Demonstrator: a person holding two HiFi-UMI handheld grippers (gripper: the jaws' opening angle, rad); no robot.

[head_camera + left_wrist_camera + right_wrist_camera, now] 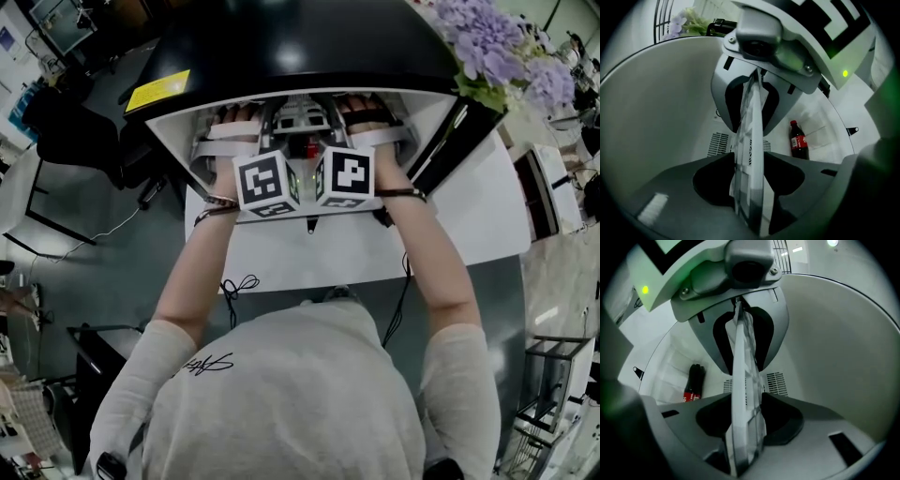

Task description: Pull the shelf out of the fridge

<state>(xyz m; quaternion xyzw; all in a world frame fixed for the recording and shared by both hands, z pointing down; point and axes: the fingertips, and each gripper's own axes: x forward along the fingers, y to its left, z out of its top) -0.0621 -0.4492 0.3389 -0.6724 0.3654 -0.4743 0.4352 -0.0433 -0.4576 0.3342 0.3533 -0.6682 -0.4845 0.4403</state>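
Nearest, both forearms are held straight out in the head view and drawn in toward each other. The left hand and right hand are set just inside the mouth of the fridge. The two marker cubes are carried side by side, almost touching, with the wrists level and close together.

The left gripper is pinched on the front edge of the shelf, one dark pad laid on each face. The right gripper is clamped on the same edge in the same way. In each gripper view the other gripper is seen just beyond, also gripping the edge.

The shelf is seen edge-on as a thin pane of clear material with a pale frame and a faint pattern of squares. It lies inside the white compartment and runs back toward the rear wall, where vent slots are cut.

Farther back, a cola bottle with a red label is stood upright by the rear wall, apart from the shelf. Purple flowers are placed on the fridge's black top.
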